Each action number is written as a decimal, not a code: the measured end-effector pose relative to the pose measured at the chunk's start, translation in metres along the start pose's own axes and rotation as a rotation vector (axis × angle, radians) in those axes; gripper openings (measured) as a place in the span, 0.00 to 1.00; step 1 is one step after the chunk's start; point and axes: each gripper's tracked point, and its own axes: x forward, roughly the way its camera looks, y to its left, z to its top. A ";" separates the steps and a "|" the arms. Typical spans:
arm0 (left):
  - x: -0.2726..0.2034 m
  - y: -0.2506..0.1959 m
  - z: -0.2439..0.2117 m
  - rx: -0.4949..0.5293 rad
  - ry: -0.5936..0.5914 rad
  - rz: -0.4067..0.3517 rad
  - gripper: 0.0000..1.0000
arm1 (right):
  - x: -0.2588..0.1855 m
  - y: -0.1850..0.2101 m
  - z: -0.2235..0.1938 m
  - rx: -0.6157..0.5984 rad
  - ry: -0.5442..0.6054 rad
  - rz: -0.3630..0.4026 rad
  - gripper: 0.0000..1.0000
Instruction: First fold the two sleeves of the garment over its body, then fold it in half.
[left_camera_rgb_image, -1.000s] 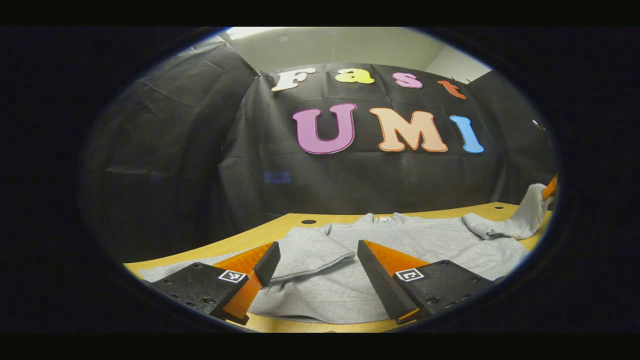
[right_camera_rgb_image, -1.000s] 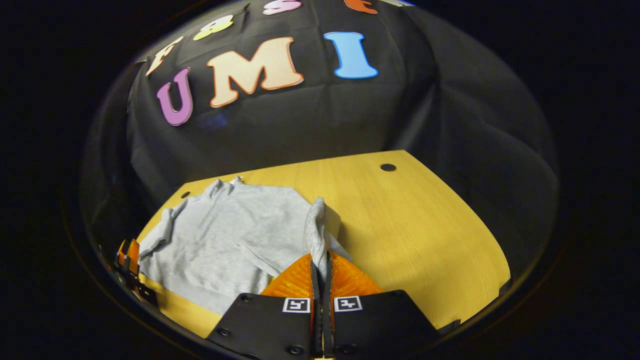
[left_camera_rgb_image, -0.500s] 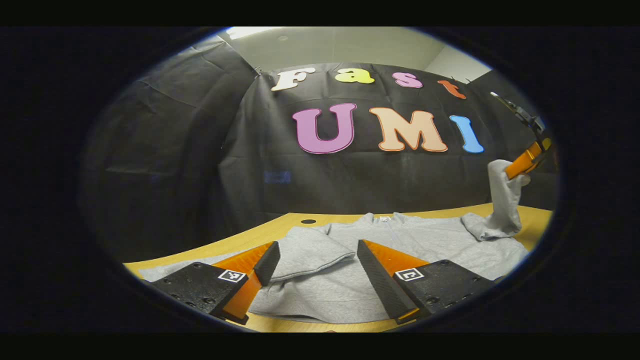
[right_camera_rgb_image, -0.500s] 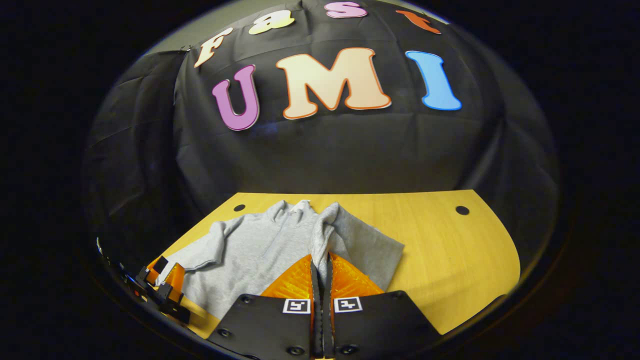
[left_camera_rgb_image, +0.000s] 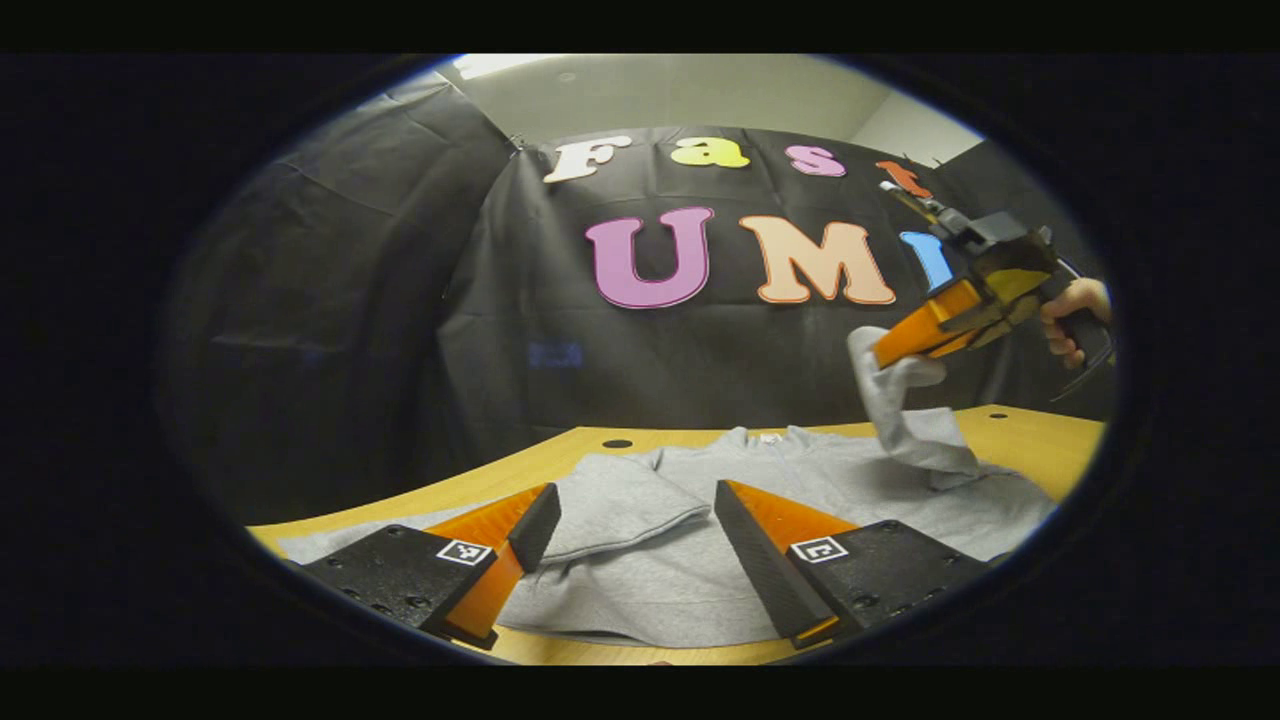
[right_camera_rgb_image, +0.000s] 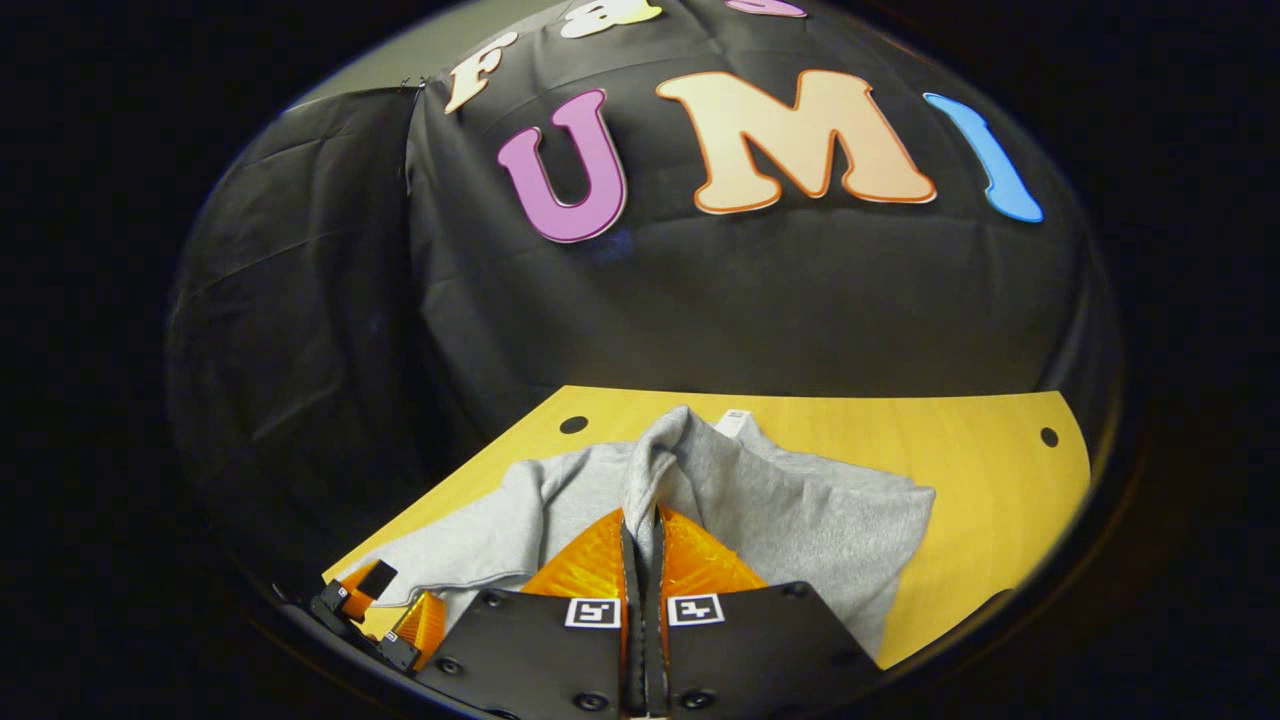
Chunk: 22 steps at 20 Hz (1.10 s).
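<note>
Grey garment (left_camera_rgb_image: 800, 480) flat; right tool (right_camera_rgb_image: 641, 545) pinches raised sleeve (left_camera_rgb_image: 895, 400); left tool (left_camera_rgb_image: 635, 540) spread apart.

Yellow wooden table (right_camera_rgb_image: 985, 500), rounded edge, small dark holes near far corners: hole (right_camera_rgb_image: 574, 424) far left, hole (right_camera_rgb_image: 1048, 436) far right. Black cloth wall (left_camera_rgb_image: 400, 330) behind. Pale ceiling (left_camera_rgb_image: 690, 90) above.

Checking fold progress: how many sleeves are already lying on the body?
1. The left sleeve lies folded on the body, between the open left tongs. The right sleeve hangs pinched in the right tongs.
</note>
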 end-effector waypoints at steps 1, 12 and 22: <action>0.000 0.000 0.000 0.001 0.002 0.000 0.92 | 0.011 0.009 -0.001 0.003 -0.002 0.013 0.03; 0.000 -0.001 -0.001 0.000 0.001 -0.002 0.92 | 0.145 0.075 -0.072 -0.014 0.124 0.058 0.03; 0.001 -0.001 0.000 0.001 -0.001 -0.002 0.92 | 0.158 0.092 -0.099 0.097 0.204 0.143 0.42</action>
